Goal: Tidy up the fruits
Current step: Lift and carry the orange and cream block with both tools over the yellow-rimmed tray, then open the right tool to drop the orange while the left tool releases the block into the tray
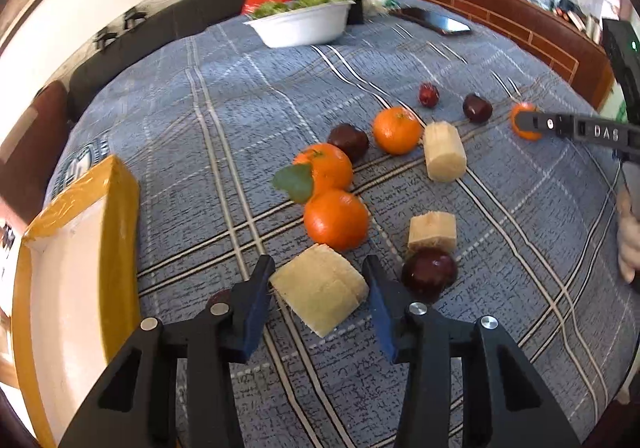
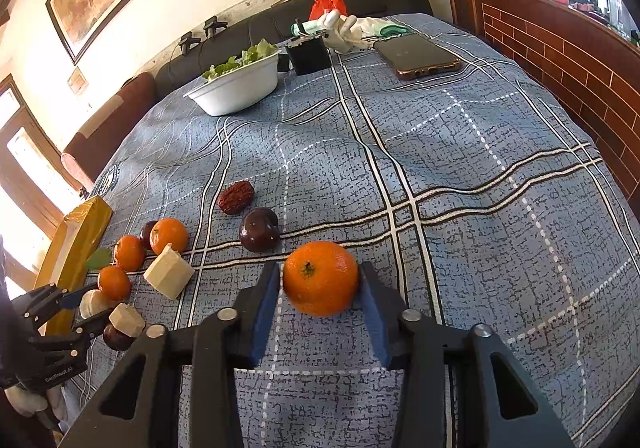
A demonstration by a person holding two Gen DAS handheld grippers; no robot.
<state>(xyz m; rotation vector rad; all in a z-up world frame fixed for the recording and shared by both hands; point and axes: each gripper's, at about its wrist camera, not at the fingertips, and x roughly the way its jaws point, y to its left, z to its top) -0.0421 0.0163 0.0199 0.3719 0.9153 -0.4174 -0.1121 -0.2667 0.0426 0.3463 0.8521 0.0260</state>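
Note:
On the blue plaid cloth lie oranges, dark plums, a red date and pale sugarcane chunks. My left gripper is open, its jaws on either side of a pale sugarcane chunk. An orange and a dark plum lie just beyond it. My right gripper is open around a lone orange, the pads close to its sides. A dark plum and a red date lie behind it. The right gripper also shows in the left wrist view, at that orange.
A yellow-taped cardboard box stands at the left. A white bowl of greens, a black box, a phone and a white glove sit at the far side. A brick ledge runs along the right.

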